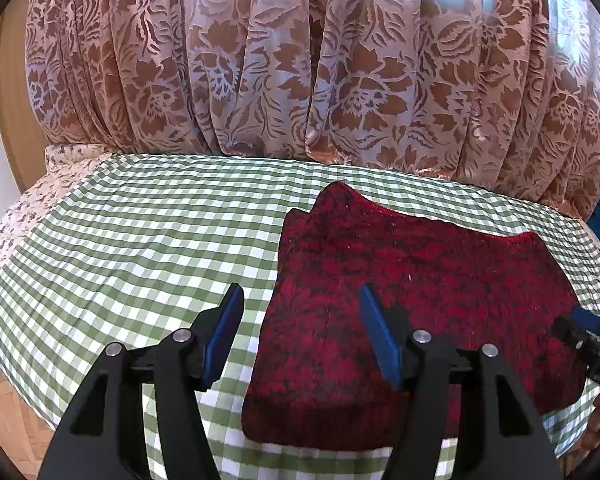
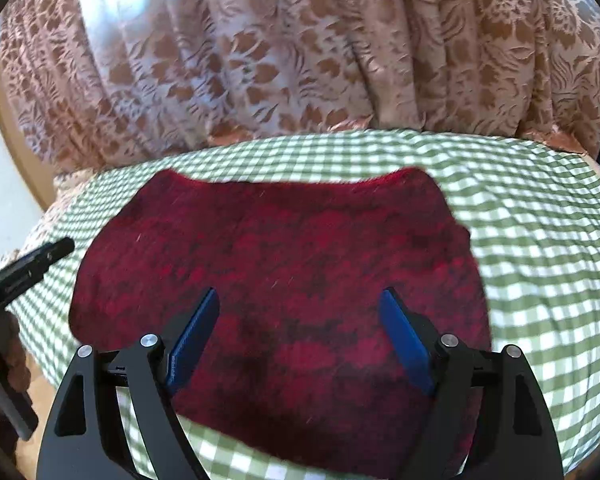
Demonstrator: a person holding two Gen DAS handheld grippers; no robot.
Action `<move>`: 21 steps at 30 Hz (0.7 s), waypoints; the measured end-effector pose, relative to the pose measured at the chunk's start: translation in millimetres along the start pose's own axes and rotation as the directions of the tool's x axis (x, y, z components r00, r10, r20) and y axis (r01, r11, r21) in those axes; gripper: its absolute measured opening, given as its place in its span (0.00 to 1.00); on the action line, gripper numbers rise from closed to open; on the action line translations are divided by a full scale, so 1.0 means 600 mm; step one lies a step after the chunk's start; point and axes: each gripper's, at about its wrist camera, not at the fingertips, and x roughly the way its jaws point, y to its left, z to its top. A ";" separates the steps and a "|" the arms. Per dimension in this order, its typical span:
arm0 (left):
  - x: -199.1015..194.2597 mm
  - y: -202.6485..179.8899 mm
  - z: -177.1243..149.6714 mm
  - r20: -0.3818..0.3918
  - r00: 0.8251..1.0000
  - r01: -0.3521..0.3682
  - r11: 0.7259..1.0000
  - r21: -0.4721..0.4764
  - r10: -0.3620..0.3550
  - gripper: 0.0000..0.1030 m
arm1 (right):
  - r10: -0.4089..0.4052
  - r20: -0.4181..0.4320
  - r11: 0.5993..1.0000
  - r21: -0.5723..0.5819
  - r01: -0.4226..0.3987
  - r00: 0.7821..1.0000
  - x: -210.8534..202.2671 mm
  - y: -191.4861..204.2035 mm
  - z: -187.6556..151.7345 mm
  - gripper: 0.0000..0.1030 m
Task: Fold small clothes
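**Left wrist view: one red garment, two open hand-held grippers**

You have one piece of clothing in front of you: a dark red knit garment [image 1: 420, 320], lying flat on the green-and-white checked cloth [image 1: 140, 240] that covers the desk. Behind the desk hangs one patterned brown curtain [image 1: 300, 60].

Your left hand-held gripper [image 1: 302, 336] stands partly open above the garment's left edge, one finger over the checked cloth and one over the knit, holding nothing. Your right hand-held gripper [image 2: 300, 336] stands wide open over the middle of the garment, nothing between its blue pads [image 2: 196, 340].

Each gripper shows at the edge of the other's view: the right one [image 1: 588, 332] at the garment's right side, the left one [image 2: 24, 268] off its left side.

No containers can be seen.
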 end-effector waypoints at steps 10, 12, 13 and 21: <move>-0.015 0.002 -0.036 -0.019 1.000 -0.007 1.000 0.012 0.007 0.59 | -0.002 -0.088 0.999 0.034 0.005 0.996 0.017 -0.012 -0.064 0.79; -0.010 0.003 -0.043 -0.035 0.999 -0.008 1.000 0.010 0.008 0.59 | -0.003 -0.088 0.999 0.034 0.006 0.996 0.016 -0.016 -0.075 0.79; -0.005 0.003 -0.048 -0.048 0.999 -0.012 1.000 0.011 0.013 0.59 | -0.004 -0.087 1.000 0.027 0.006 0.996 0.016 -0.016 -0.079 0.80; 0.002 0.024 -0.075 -0.100 0.995 -0.022 0.999 -0.044 0.017 0.59 | 0.016 -0.092 0.999 0.038 -0.012 0.996 0.006 -0.020 -0.085 0.81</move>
